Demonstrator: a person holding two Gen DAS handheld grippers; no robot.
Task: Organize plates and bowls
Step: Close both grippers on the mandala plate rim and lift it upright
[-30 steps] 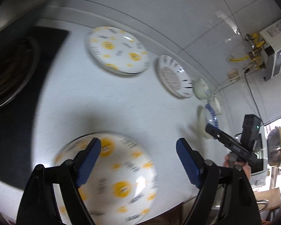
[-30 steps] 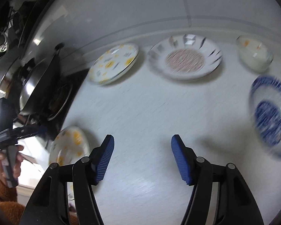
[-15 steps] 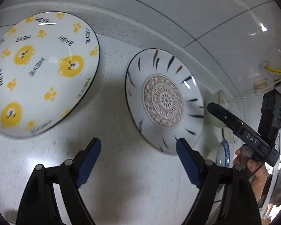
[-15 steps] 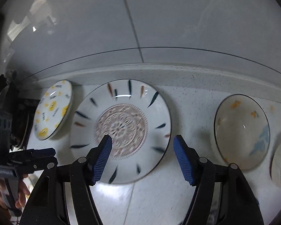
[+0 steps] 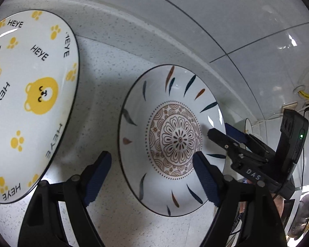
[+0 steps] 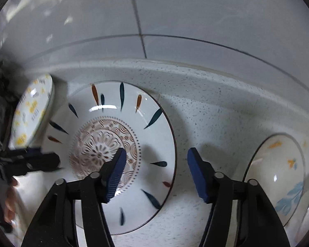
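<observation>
We had both grippers straddling opposite rims of the mandala plate (image 5: 175,140), which sat flat on the counter (image 5: 105,86) near the backsplash, between the bear plate (image 5: 31,94) and a floral bowl (image 6: 278,175).

The left gripper (image 5: 152,177) was released, jaws closing slightly; its right pad was over the plate's well, its left pad out over bare counter, and neither pressed the plate. The right gripper (image 6: 156,170) was also released and closing, rim between its pads, no contact that we could see.

Risks, as we judged them:
- Glazed rim and narrow pads: a shallow bite could slip and drop the plate.
- Pads closing before they were low enough would pinch air or skid over the glaze.
- Uneven lift from the two sides could tilt the plate and knock it into the bear plate just beside it.
- The grippers were near each other over the plate and could collide.

Count: two plates, one bowl clearly, and the edge of what might be another bowl at far right, too cropped to tell. Two grippers.
</observation>
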